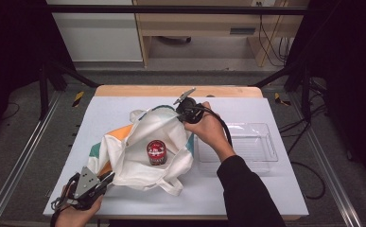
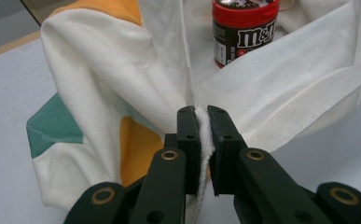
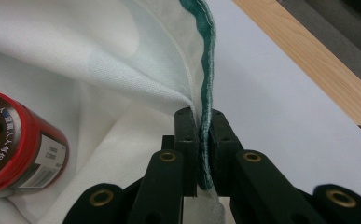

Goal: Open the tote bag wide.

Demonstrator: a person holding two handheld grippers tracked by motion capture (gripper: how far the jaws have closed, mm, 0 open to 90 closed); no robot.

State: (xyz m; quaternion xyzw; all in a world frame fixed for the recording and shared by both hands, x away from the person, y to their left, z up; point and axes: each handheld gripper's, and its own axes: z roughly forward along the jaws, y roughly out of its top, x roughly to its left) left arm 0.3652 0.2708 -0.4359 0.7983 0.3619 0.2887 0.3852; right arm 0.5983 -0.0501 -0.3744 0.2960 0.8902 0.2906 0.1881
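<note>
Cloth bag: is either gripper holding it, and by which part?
Both hold the cloth bag: left gripper pinches the white rim, right gripper the green-edged rim.

Candy jar (image 2: 245, 29): top cut off by the frame edge ahead of the left gripper (image 2: 202, 122); in the right gripper view its left part is cropped and label print too blurred to read. Bag (image 1: 143, 146) hem between the pads hidden. Right gripper (image 1: 179, 115) tips buried in cloth.

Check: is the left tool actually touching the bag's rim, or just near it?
Touching. The left gripper view shows the left tool shut on the bag, its white rim pinched between both jaws with no gap on either side.
</note>
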